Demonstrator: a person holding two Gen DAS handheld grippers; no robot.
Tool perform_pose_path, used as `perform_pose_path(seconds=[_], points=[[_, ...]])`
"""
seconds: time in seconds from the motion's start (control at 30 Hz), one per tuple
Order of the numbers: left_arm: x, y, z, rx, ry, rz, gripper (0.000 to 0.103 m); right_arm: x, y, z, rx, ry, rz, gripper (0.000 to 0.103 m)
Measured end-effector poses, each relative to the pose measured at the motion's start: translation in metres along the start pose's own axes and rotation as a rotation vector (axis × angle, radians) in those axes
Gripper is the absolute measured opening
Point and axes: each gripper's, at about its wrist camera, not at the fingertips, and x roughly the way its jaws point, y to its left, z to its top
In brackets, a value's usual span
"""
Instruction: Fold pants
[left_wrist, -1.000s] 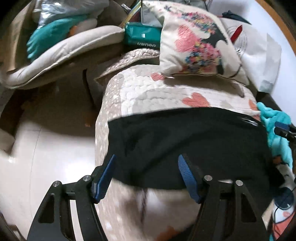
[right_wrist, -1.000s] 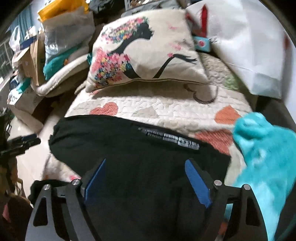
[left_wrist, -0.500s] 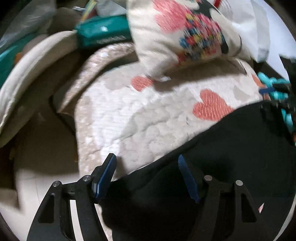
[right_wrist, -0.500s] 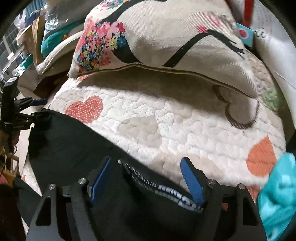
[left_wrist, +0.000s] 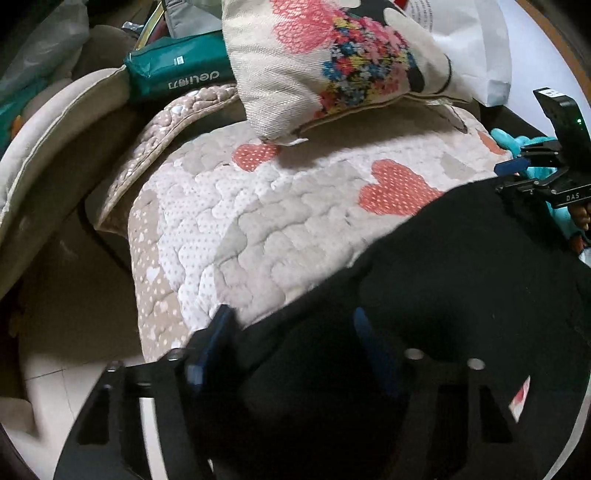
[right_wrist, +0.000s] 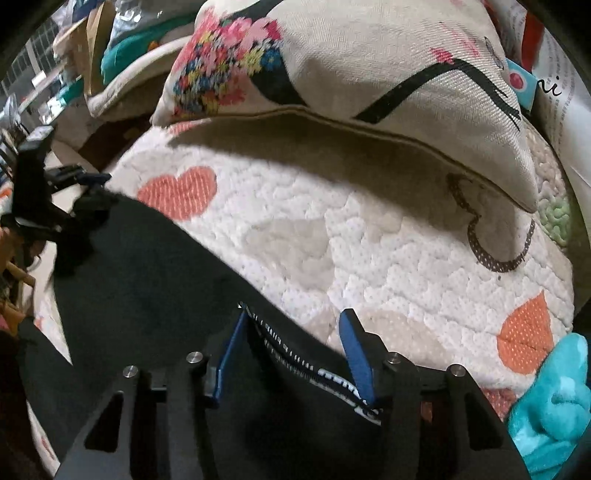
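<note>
Black pants (left_wrist: 461, 280) lie across a quilted heart-print cover (left_wrist: 280, 206). In the left wrist view my left gripper (left_wrist: 291, 325) is open, its blue fingers straddling the pants' far edge at one end. In the right wrist view my right gripper (right_wrist: 293, 332) is open, narrower than before, around the waistband edge with white lettering (right_wrist: 332, 376) on the pants (right_wrist: 147, 280). Each gripper shows in the other's view: the right one (left_wrist: 517, 173) at the far right, the left one (right_wrist: 88, 188) at the far left.
A flower-print cushion (left_wrist: 332, 55) lies on the cover just beyond the pants; it also shows in the right wrist view (right_wrist: 369, 66). A turquoise plush cloth (right_wrist: 554, 398) sits at the right. A green packet (left_wrist: 177, 70) and beige padding (left_wrist: 48, 136) are at the left, with floor (left_wrist: 55, 387) below.
Both grippers have moved forward and down onto the far edge of the pants. The right gripper's fingers have come closer together around the waistband. The pants' edge looks slightly lifted and shifted.
</note>
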Motion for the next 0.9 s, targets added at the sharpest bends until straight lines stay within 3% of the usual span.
perform_pose_path(seconds=[0.1,0.17,0.27,0.37,0.4,0.43,0.5,0.6,0.9], points=[[-0.003,0.004,-0.002,-0.015,0.001,-0.014,0.047,-0.001,0.008,-0.007,-0.016,0.008,-0.013,0.054],[-0.003,0.006,-0.002,-0.028,0.002,-0.019,0.047,0.002,0.014,-0.011,-0.042,0.021,-0.043,0.054],[0.0,0.003,-0.001,-0.03,-0.016,0.022,0.056,0.011,0.013,-0.01,-0.052,0.033,-0.11,0.053],[0.005,-0.005,0.0,-0.045,-0.026,0.057,0.062,0.017,0.009,-0.005,0.001,0.032,-0.104,0.053],[0.004,-0.006,0.001,-0.043,-0.015,0.056,0.053,0.019,0.011,-0.005,0.002,0.038,-0.097,0.04],[0.0,-0.005,0.002,-0.056,-0.013,0.049,0.031,0.017,0.013,-0.006,0.008,0.04,-0.057,0.027],[-0.006,-0.003,0.001,-0.072,-0.003,0.01,0.005,0.009,0.017,-0.008,0.017,0.039,-0.059,0.014],[-0.019,-0.004,-0.006,-0.073,-0.001,0.022,0.006,-0.004,0.021,-0.015,0.032,0.03,-0.056,0.009],[-0.087,-0.042,-0.032,-0.097,-0.062,0.032,0.005,-0.058,0.054,-0.042,0.03,-0.008,-0.068,0.008]])
